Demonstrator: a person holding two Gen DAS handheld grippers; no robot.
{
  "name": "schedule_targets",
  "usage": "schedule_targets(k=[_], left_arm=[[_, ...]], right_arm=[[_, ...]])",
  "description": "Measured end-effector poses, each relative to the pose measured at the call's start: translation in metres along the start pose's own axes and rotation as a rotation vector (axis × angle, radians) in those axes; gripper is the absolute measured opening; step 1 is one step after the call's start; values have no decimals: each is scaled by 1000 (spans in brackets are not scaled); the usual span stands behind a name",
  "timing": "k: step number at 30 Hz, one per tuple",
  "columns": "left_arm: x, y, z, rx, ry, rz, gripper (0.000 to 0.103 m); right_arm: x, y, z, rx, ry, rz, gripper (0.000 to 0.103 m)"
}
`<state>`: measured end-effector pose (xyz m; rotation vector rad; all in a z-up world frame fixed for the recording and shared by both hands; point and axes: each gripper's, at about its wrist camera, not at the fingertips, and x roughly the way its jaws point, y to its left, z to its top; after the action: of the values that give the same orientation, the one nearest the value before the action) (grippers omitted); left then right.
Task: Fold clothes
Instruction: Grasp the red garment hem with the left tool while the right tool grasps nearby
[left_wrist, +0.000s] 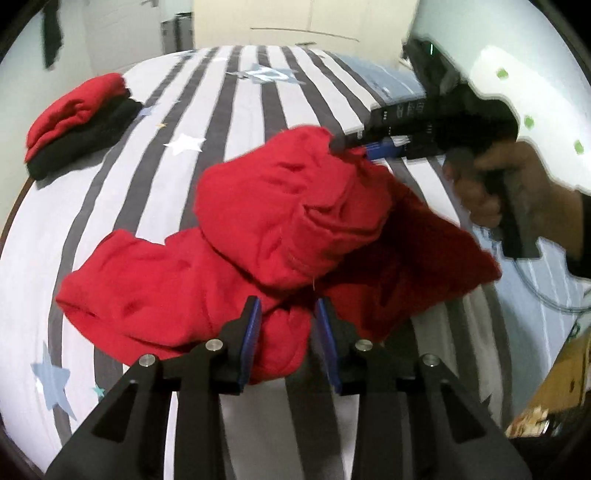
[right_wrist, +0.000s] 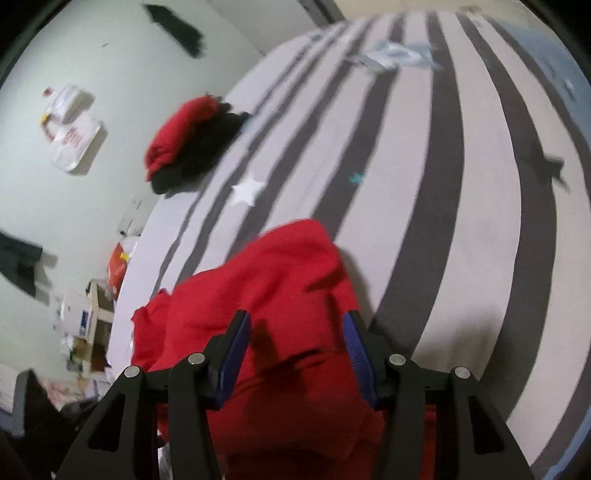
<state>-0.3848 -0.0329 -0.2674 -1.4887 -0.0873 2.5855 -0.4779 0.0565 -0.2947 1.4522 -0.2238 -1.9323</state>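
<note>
2 folded garments (left_wrist: 79, 118) are seen stacked far-left on the bed (left_wrist: 236, 110) — red garment (left_wrist: 221, 266) lies rumpled mid-bed, left gripper (left_wrist: 288, 325) part-open around a fold, right gripper (right_wrist: 295, 350) open, nothing held.

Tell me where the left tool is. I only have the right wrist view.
Observer: The left tool is at the near edge of the red garment, with fabric bunched between its pads. I cannot tell if it is clamped.
Operator: How does my right tool sit from outside?
Observer: The right tool has its tip at the garment's highest peak, which is raised off the striped bedspread.
Operator: Who is holding it?
Observer: A hand is wrapped around its handle, coming in from the right.
</note>
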Motion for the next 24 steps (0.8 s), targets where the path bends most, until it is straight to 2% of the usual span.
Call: schedule_targets(k=[2, 3, 4, 5, 7, 9, 12, 17, 20, 24], left_arm=[[-4, 0, 4, -28, -20, 6, 32], [-5, -2, 7, -38, -29, 9, 34], [-6, -3, 9, -48, -38, 13, 35], [-7, -4, 13, -60, -45, 15, 38], [-9, -5, 20, -106, -65, 21, 44], [-9, -6, 26, -143, -80, 14, 50], [-8, -11, 31, -179, -87, 10, 53], [-1, -22, 24, -204, -53, 8, 54], [6, -23, 16, -228, -22, 9, 54], [17, -17, 10, -299, 9, 10, 54]], right_arm=[[-1, 1, 1, -20, -11, 5, 48], [-1, 2, 2, -31, -16, 7, 44], [-1, 3, 2, -41, -21, 10, 25], [-2, 3, 3, -51, -27, 12, 16], [-8, 6, 1, -77, -34, 28, 9], [-20, 10, -6, -98, -38, 47, 9], [-41, 9, -19, -95, -37, 65, 8], [-78, 2, -48, -77, -40, 90, 8], [-78, -10, -56, -34, -38, 84, 8], [-46, -22, -60, -34, 45, 57, 12]])
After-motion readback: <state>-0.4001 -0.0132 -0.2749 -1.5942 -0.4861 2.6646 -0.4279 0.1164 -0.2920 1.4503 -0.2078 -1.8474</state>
